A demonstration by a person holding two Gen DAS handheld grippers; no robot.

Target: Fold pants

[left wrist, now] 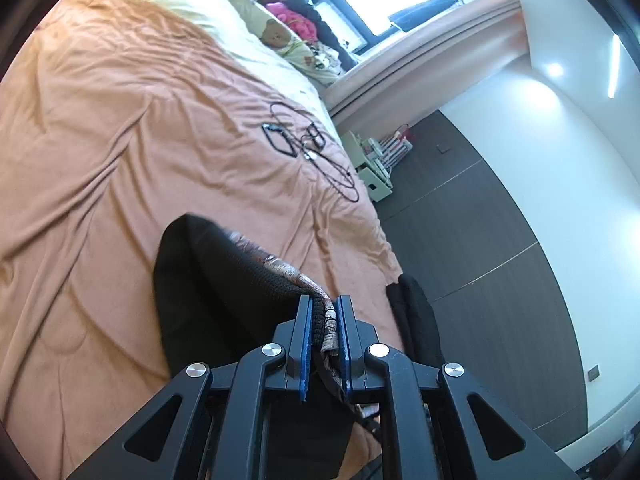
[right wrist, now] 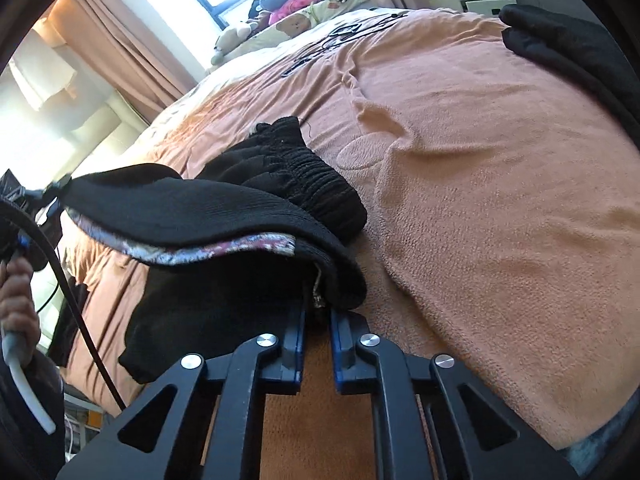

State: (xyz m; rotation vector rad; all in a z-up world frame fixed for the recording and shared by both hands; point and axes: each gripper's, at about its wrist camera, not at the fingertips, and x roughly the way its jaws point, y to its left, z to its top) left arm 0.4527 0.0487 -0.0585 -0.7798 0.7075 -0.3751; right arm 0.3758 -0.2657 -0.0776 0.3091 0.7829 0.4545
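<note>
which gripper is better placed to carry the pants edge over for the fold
Left, probably. The left gripper is clamped on the patterned-lined hem of the black knit pants, holding it raised above the orange bedspread. The right gripper pinches the same hem low, near the bedspread.

Each gripper [left wrist: 324, 340] [right wrist: 318, 320] is black, with blue pads [left wrist: 306, 344] and silver screws [left wrist: 273, 349].

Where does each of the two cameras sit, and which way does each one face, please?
Left wrist: on the left gripper, looking along the bed to the window; its fingers clamp the pants.
Right wrist: on the right gripper, looking across the bed at the pants it grips; a hand shows at left.
Shared: pants, bed, cables, plush toys.
</note>
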